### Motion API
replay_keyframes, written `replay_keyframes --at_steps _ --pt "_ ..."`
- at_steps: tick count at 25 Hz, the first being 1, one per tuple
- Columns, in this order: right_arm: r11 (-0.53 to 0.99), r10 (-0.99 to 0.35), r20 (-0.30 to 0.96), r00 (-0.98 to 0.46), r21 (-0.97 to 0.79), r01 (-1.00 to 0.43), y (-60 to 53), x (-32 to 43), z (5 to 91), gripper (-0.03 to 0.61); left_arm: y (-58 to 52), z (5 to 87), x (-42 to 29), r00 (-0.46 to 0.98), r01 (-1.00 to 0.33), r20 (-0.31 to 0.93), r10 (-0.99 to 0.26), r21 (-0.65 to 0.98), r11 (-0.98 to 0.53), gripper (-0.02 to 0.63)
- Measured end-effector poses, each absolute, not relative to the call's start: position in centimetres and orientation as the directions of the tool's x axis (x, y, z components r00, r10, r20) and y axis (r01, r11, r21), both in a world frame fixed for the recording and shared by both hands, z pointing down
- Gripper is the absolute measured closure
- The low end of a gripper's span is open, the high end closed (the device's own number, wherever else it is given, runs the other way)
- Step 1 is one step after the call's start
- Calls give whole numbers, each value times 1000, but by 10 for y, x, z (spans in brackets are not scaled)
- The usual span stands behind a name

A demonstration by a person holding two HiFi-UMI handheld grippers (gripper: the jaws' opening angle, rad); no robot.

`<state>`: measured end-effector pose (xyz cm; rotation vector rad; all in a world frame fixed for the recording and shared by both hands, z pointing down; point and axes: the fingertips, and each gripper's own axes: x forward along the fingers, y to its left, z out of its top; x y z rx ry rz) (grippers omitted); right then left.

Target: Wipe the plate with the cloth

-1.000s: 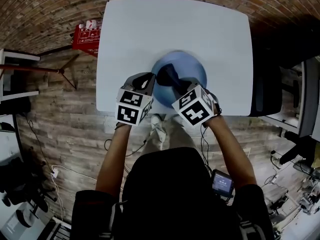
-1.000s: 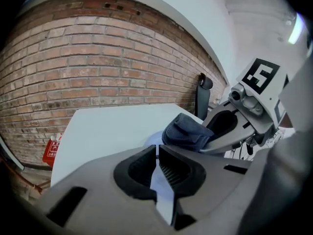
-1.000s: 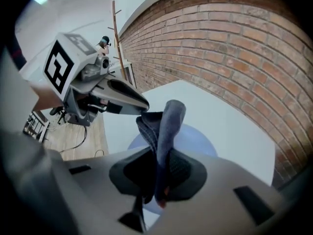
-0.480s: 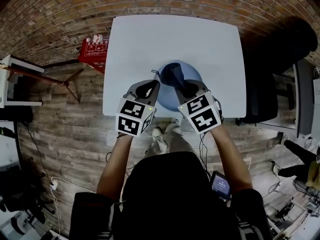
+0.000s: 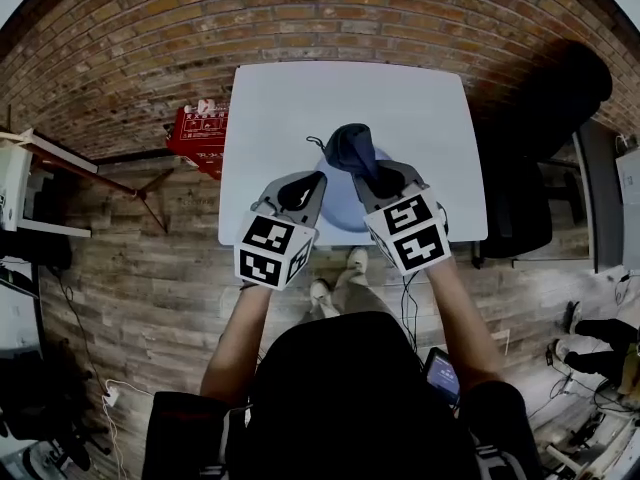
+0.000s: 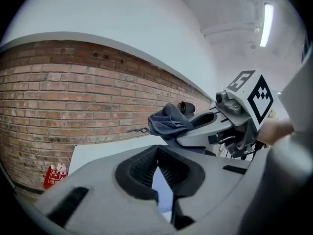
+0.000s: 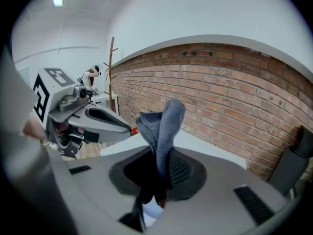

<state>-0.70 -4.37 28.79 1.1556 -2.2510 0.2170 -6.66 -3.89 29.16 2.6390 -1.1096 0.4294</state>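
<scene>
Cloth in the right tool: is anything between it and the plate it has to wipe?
Nothing visible does. The cloth, clamped in the right tool, sits directly over the blue plate in the head view, with no other thing between them. Whether they touch cannot be told.

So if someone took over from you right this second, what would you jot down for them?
Left gripper: jaws have just closed further and are shut, gripping nothing.
Right gripper: jaws shut on the dark blue cloth, which sticks up from them.
The round pale blue plate lies on the white table near its front edge, below both raised grippers.
Done: cloth picked up; whether the plate is clean cannot be told.
To do: lower the cloth onto the plate and wipe.
</scene>
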Motion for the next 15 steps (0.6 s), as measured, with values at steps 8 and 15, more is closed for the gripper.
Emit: replay_keyframes --at_steps 8,15 --pt "579 -737 506 -448 130 -805 -32 -14 247 515 -25 249 -73 692 -711 272 -668 102 -695 594" --pt "536 -789 425 -445 119 -836 -22 -9 227 515 -18 232 -68 718 -690 223 -660 102 -716 594"
